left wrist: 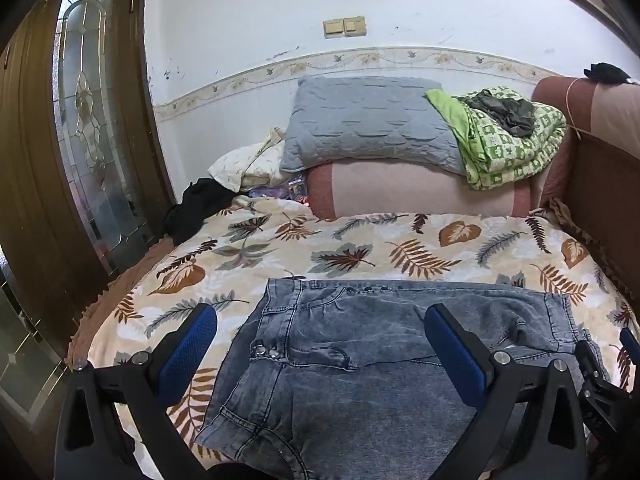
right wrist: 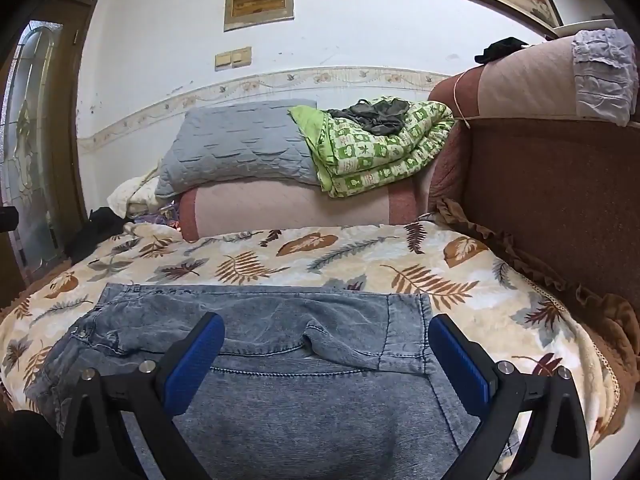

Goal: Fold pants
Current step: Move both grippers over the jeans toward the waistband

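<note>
One pair of grey jeans (left wrist: 360, 340) lay on the leaf-print bedspread (left wrist: 280, 248), long axis nine-to-three, at twelve o'clock under both grippers. Left gripper (left wrist: 320, 344) and right gripper (right wrist: 326, 356) hung spread, empty, equally near.

A pair of faded grey-blue denim pants (left wrist: 344, 344) (right wrist: 280, 344) lies flat on the bed, folded over itself with the buttoned waistband at the left, a hemmed leg end at the right and a wrinkle mid-fabric.
</note>
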A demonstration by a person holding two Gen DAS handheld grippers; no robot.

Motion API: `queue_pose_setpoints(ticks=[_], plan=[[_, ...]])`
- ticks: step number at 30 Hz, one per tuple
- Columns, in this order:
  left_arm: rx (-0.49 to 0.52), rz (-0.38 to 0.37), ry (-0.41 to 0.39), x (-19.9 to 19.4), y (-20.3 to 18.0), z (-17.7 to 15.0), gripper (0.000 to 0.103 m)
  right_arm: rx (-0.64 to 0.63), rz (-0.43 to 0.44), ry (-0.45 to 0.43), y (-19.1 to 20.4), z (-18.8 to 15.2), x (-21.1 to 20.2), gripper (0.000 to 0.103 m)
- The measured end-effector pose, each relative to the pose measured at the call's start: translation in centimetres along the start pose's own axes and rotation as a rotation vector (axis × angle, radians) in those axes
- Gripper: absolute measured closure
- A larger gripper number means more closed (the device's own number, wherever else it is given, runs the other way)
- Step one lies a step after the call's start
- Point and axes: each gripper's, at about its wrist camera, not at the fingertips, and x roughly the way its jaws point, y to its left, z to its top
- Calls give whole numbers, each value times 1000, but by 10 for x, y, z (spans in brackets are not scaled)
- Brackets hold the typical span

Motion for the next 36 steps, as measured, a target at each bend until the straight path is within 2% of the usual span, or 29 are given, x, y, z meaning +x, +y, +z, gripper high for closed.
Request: queue_pose_setpoints(ticks=[7,11,14,16,20,24,27,32,36], plan=[[-1,13,34,15,6,-4,0,-2,-7,21,-4,-7,11,0],[1,17,132,48,21,-14,0,63,-40,93,-23,-6,27,0],[-21,34,227,77,38,-27,0,147,-117,172,-53,-6,46,0],[-44,57,278,96,51,-36,0,204,-144,217,-74,-6,58,0],[-80,129,345,127,80,-46,0,274,-142,265,-102,-3,78,0],[-106,159,367,140,98,-40,0,387,-108,291,-128,1,101,0],[-85,187,365,147,109,-31,0,434,-81,311,-132,2,113,0],[-57,256,352,164,135,-7,0,458,-44,330,-130,4,132,1],[-87,256,379,182,151,9,0,447,-41,339,-127,6,142,1]])
